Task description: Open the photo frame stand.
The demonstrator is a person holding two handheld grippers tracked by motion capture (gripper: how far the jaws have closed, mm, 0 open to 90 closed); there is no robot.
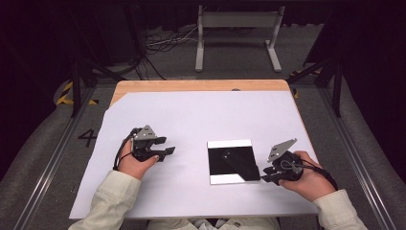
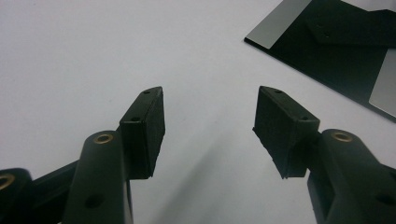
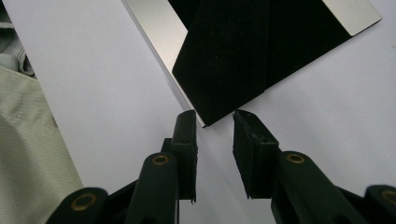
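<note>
Flat square black sheet with silvery-white bands (image 1: 233, 161) lies on white-covered counter (image 1: 191, 120), right of centre. Right claw (image 3: 214, 114) nearer: sheet's near corner points into gap between its narrowly parted jaws, apparently not yet pinched. Left claw (image 2: 210, 112) wide, empty, sheet well off to its right. Sheet edges cut off in both gripper views

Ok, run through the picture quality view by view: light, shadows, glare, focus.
High view: the white table cover is evenly lit, the room around it dark, detail soft. Left gripper view: the left gripper is sharp, its shadow on the cover faint, and the black square sheet has pale bands. Right gripper view: the right gripper at the sheet's corner is crisp; the sleeve is blurred.
</note>
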